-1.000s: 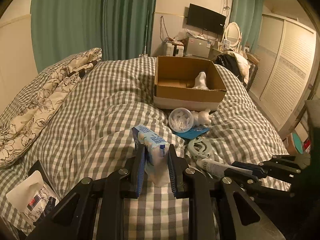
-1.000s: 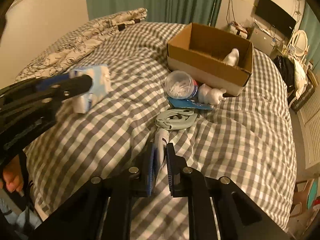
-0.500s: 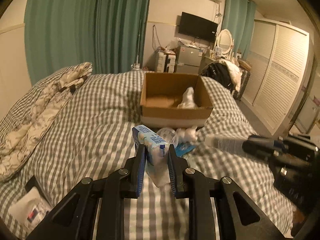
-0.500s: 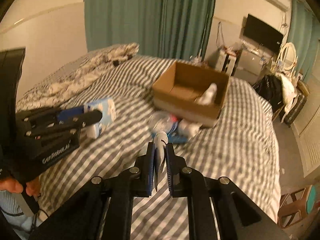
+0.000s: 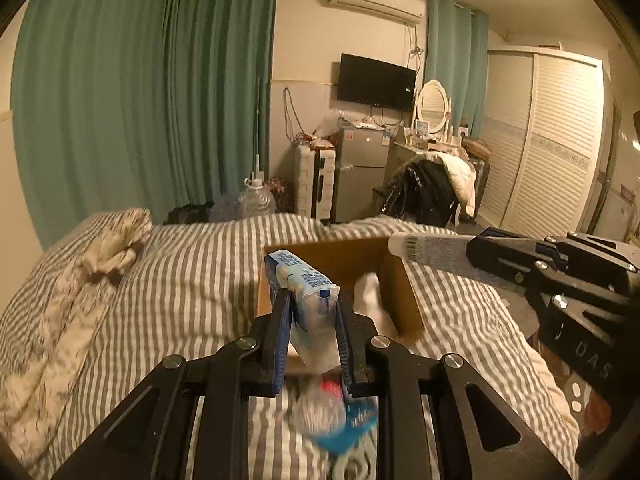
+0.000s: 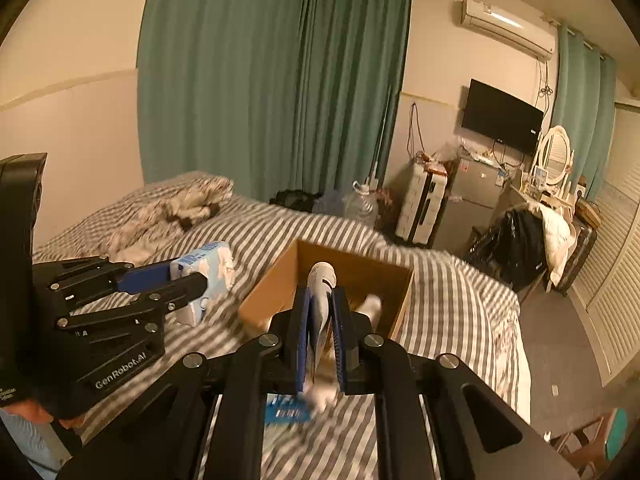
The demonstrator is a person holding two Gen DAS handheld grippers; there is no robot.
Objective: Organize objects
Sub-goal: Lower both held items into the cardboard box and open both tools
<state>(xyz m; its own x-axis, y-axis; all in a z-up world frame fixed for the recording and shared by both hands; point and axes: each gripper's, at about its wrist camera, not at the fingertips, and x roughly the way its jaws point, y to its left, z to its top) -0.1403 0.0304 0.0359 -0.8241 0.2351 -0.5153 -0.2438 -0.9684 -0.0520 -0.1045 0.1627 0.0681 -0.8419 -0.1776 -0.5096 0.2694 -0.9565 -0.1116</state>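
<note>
Two grippers are both loaded and raised over the bed [image 5: 192, 280]. The left gripper [image 5: 313, 334] has its jaws closed on a blue-and-white tissue pack [image 5: 306, 292], pinched around its lower half with the top standing free. The right gripper [image 6: 320, 332] is clamped on a white tube [image 6: 320, 300], cap end pointing forward toward the box.

Nearest, on the striped cover just below the fingers, lie blurred leftovers: a blue packet [image 6: 288, 412] and a round clear container [image 5: 320, 412], both not yet put away.

Beyond them sits the open cardboard box [image 5: 404, 304], roughly mid-bed toward the foot edge. Inside, against its right wall, one white soft item [image 5: 372, 300] shows; the rest of its floor is hidden behind the pack.

Risks, as I judge them: the two tools are near each other heading for one opening, so they could knock together at the rim. The soft pack may slip or deform in the grip. The tube, held on its flat end, could pivot and fall short onto the cover. The light box on soft bedding may tip or slide if a wall is bumped.
</note>
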